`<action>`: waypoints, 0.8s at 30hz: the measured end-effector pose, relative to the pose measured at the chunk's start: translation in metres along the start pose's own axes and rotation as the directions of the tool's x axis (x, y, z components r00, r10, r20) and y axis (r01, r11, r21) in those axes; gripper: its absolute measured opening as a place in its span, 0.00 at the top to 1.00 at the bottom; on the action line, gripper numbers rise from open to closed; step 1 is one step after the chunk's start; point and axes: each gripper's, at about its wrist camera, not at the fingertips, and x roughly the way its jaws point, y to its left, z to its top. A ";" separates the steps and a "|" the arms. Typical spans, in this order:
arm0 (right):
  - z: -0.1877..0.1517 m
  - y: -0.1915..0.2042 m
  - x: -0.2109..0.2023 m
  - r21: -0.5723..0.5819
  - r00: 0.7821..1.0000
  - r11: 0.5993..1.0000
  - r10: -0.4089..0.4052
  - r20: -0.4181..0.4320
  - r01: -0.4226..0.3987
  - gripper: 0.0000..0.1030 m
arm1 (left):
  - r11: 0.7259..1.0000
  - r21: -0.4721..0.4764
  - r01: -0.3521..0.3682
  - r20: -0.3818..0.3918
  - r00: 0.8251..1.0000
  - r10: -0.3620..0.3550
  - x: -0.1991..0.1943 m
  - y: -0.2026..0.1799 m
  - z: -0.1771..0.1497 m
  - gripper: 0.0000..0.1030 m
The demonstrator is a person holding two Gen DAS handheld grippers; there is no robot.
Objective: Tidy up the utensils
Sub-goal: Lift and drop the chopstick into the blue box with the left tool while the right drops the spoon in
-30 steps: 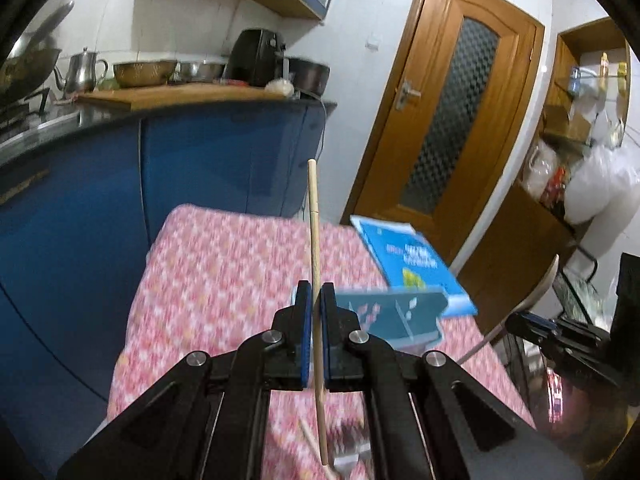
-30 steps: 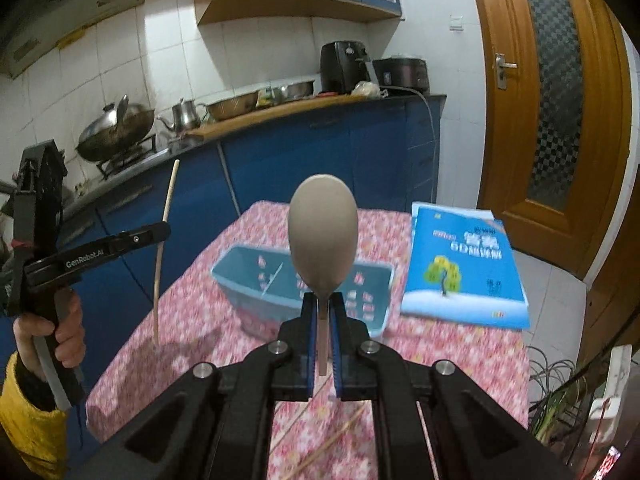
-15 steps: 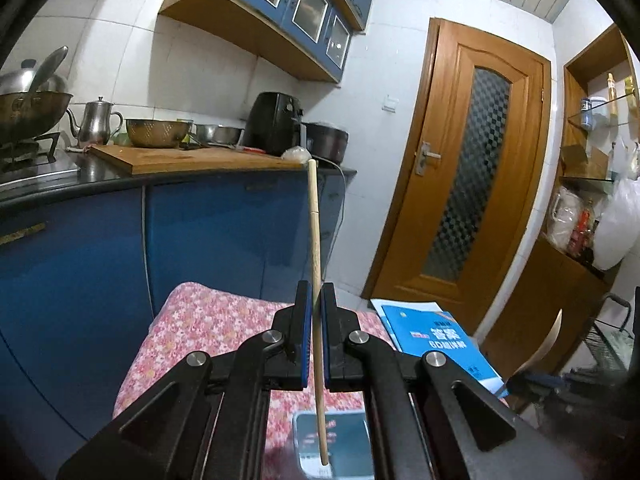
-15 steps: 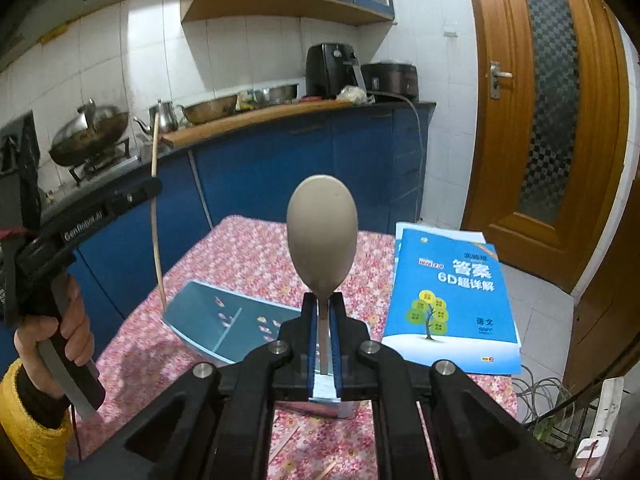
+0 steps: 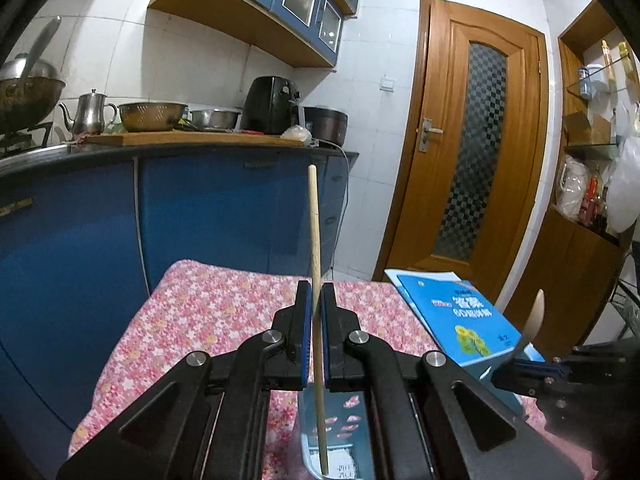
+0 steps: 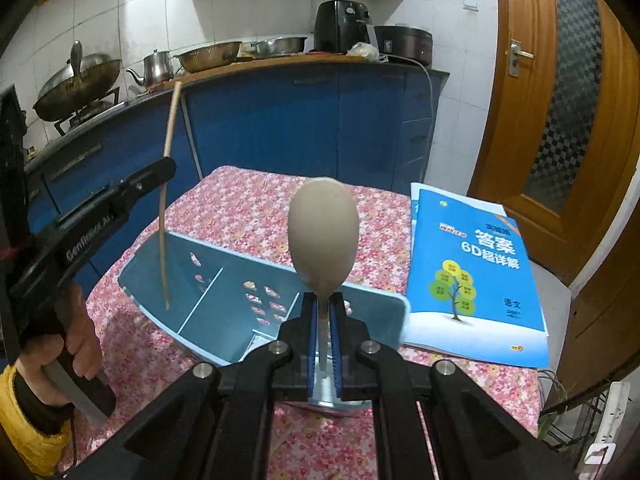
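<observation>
Left gripper (image 5: 315,322) clamped on upright chopstick (image 5: 316,280), lower tip inside left compartment of blue divided organizer tray (image 6: 224,280). Right gripper (image 6: 325,320) clamped on wooden spoon (image 6: 323,240), bowl up, above tray's right end. Blue workbook (image 6: 476,276) just right of tray.

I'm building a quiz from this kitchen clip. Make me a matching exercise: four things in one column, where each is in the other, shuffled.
1. chopstick
2. spoon
3. blue booklet
4. kettle

A. on the counter
B. flat on the floral cloth
C. in the right gripper
D. in the left gripper, tip over the tray

Pairs: 1-D, 2-C, 3-B, 4-A
</observation>
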 end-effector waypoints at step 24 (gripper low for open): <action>0.003 0.010 -0.004 0.013 0.998 0.999 0.036 0.058 -0.037 0.70 | 0.999 -0.031 0.034 -0.104 0.994 -0.037 0.002 0.006 -0.017 0.78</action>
